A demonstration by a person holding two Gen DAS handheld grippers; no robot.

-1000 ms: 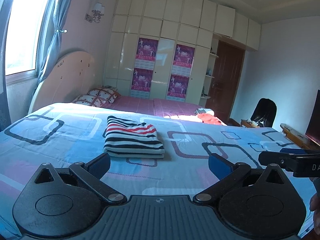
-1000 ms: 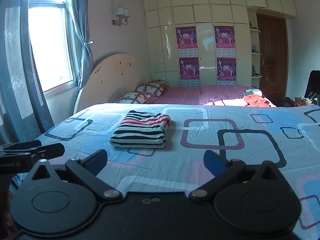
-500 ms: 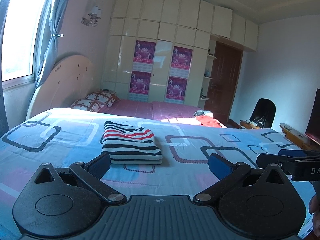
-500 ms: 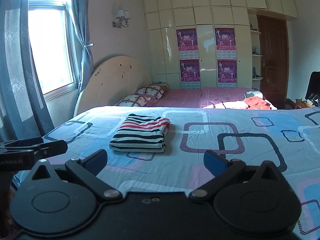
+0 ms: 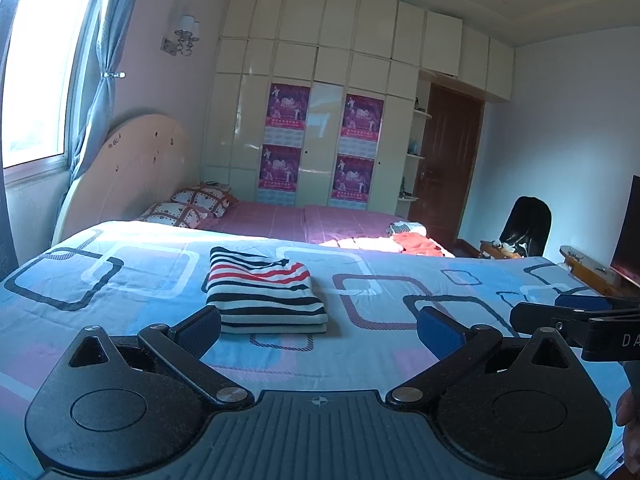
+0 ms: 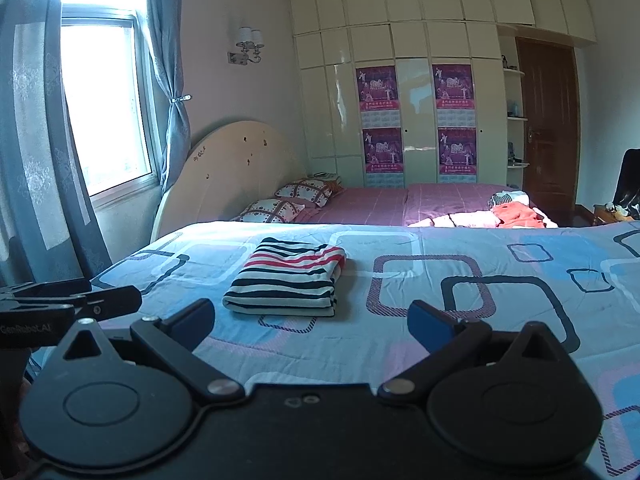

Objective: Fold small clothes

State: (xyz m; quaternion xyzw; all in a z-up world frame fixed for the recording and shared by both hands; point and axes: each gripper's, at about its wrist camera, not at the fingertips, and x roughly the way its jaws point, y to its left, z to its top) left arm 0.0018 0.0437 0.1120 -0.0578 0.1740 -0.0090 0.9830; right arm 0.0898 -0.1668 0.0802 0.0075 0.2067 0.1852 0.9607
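A small striped garment [image 5: 264,294] [image 6: 290,280], with black, white and red bands, lies folded into a neat rectangle on the blue patterned bedspread [image 5: 380,340] [image 6: 480,300]. My left gripper [image 5: 318,330] is held open above the near part of the bed, short of the garment, with nothing between its blue-padded fingers. The right gripper [image 6: 310,320] is likewise open and empty, a little nearer than the garment. Each gripper shows at the edge of the other's view: the right gripper [image 5: 580,320] and the left gripper [image 6: 68,300].
A second bed with a pink cover [image 5: 304,220] and two patterned pillows [image 6: 292,200] lies beyond, with an orange cloth [image 6: 516,216] on it. Behind stand a tall wardrobe [image 5: 320,120], a brown door [image 5: 444,152], a black chair [image 5: 526,226] and a curtained window [image 6: 104,112].
Both grippers have drawn back and tilted slightly upward, so the folded garment sits a bit farther away in both views. The garment itself has not moved.
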